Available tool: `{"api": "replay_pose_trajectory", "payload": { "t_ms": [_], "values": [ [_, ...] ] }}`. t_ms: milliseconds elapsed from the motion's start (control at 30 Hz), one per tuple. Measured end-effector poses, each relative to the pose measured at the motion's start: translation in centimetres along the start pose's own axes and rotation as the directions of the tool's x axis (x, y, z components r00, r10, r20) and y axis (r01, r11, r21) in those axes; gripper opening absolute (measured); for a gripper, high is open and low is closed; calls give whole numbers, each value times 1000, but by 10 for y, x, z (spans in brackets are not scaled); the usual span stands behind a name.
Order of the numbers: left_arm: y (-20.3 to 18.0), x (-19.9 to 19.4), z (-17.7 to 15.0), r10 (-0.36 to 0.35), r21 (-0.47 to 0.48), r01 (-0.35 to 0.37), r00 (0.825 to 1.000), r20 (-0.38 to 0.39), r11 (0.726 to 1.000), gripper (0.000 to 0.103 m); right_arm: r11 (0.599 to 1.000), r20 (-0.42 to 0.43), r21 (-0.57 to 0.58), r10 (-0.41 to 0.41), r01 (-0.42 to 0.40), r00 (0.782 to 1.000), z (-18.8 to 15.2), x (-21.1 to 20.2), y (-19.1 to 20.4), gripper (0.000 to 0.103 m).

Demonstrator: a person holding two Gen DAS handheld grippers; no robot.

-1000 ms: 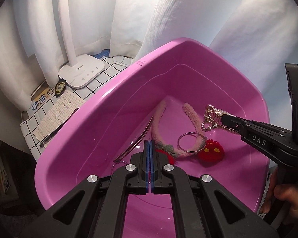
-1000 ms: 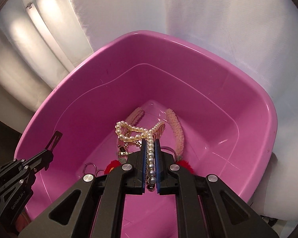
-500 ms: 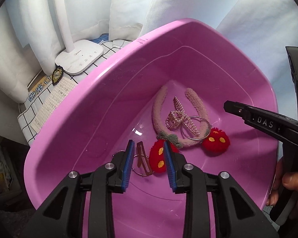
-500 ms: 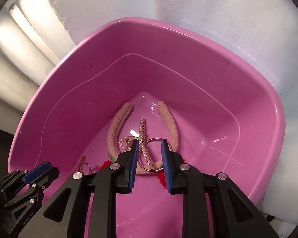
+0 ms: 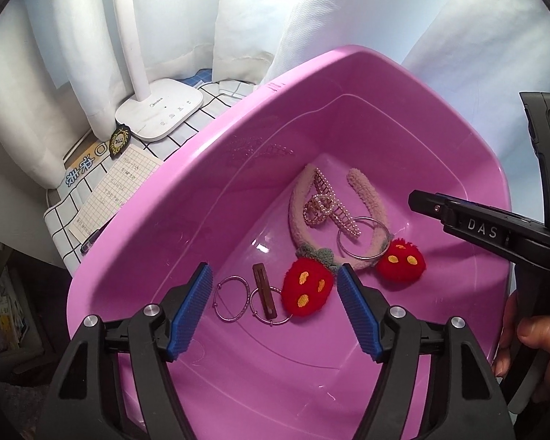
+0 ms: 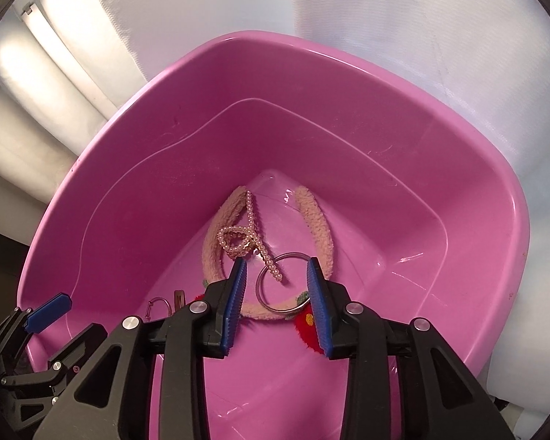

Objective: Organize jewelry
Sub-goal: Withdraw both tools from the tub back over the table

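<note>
So the jewelry's all sitting on the bottom of a glossy pink plastic basin (image 5: 187, 198). The pearl hair claw (image 5: 328, 207) lies across a fuzzy pink headband (image 5: 370, 198), one end poking through a plain silver bangle (image 5: 363, 240) that rests on the band too. The headband has two plush red strawberries (image 5: 306, 289) with yellow dots, one at each side of the bangle. Next to the nearer strawberry there's a pair of thin wire hoop earrings (image 5: 231, 299) and a small brown hair clip (image 5: 264, 289) lying over one hoop.

Left gripper (image 5: 275, 308) hangs above the hoops and clip, jaws spread wide and just been opening, nothing between the blue ribbed pads. Right gripper (image 6: 277, 293) is over the bangle, jaws partway apart, also just been opening, holding nothing, the claw lying loose below.

Outside the basin: checkered cloth (image 5: 205, 104), white lamp base (image 5: 161, 110), white curtains.
</note>
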State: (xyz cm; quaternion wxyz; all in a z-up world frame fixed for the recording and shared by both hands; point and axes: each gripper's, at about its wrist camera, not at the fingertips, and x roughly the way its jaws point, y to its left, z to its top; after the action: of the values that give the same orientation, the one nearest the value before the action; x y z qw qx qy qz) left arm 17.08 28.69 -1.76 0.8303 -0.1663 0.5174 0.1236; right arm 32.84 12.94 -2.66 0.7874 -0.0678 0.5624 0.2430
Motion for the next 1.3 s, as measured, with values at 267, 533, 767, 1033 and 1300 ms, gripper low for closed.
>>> {"api": "replay_pose_trajectory", "payload": {
  "t_ms": [267,533,767,1033,1300],
  "values": [
    [1,-15,-3,7,-6,-7,1000,28,1000,72,1000,12,-4,12,-12,1000,0,-9,4,52],
    [-2,-35,-9,12,0,-12,997,76,1000,80,998,33,-11,62,-62,998,-3,-25,10,68],
    [-6,-59,-20,18,4,-18,992,122,1000,84,996,53,-29,81,-79,995,-11,-40,16,69],
    [-17,-94,-43,10,29,-15,984,176,999,88,993,105,-29,114,-112,988,-37,-80,6,71],
    [-38,-128,-79,-3,67,-13,974,228,998,94,987,174,-13,162,-163,971,-82,-139,-25,76]
  ]
}}
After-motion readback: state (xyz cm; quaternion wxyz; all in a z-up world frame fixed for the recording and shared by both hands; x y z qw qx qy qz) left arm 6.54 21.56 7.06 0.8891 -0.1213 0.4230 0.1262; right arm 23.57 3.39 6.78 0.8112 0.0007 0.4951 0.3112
